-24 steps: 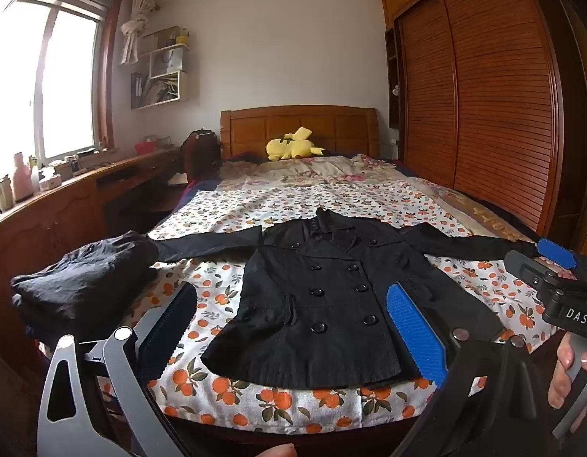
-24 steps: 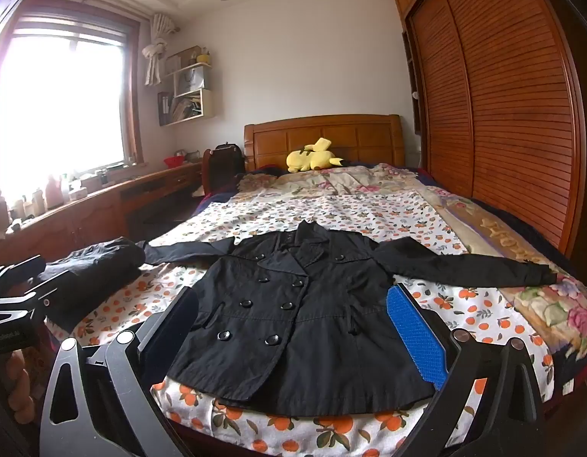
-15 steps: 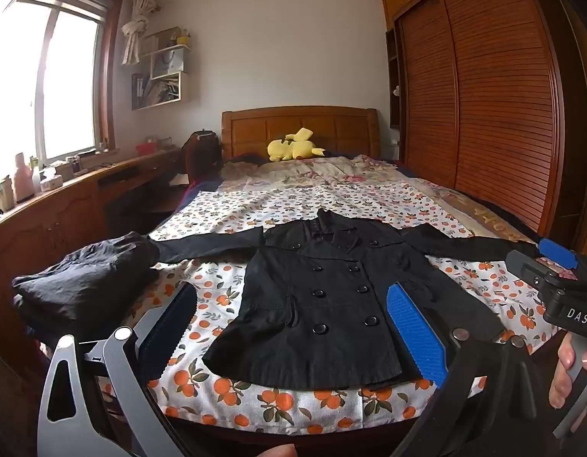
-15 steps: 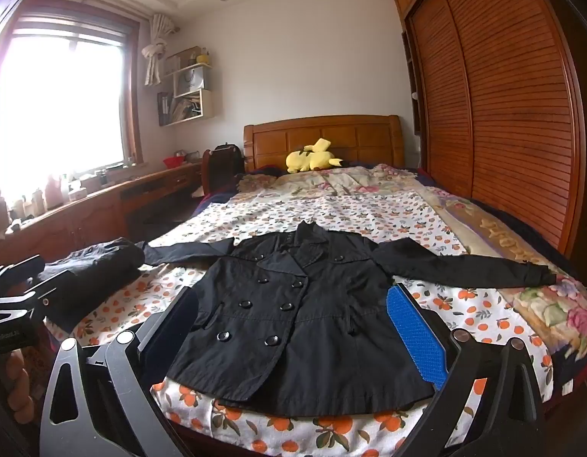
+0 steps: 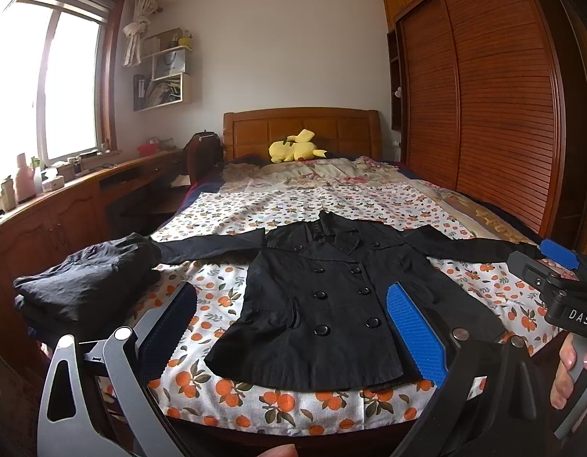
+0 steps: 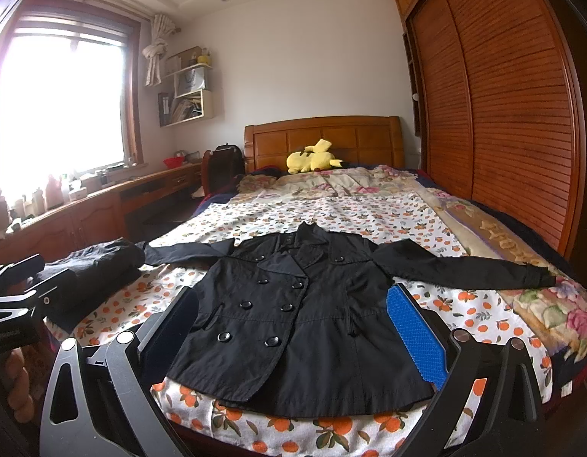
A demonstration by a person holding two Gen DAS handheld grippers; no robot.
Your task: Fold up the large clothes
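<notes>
A black double-breasted coat (image 5: 324, 297) (image 6: 301, 316) lies flat and face up on the orange-print bedspread, sleeves stretched out to both sides, hem toward the foot of the bed. My left gripper (image 5: 293, 327) hovers open in front of the hem, nothing between its fingers. My right gripper (image 6: 293, 327) is open too, held before the hem a little further right. In the left wrist view the right gripper (image 5: 556, 278) shows at the right edge, in a person's hand. The left gripper (image 6: 15, 289) shows at the left edge of the right wrist view.
A pile of folded black clothes (image 5: 88, 285) sits on the bed's left corner, touching the coat's left sleeve end. A yellow plush toy (image 5: 293, 148) lies by the wooden headboard. A wooden desk (image 5: 65, 205) runs along the left; a slatted wardrobe (image 5: 495, 114) stands right.
</notes>
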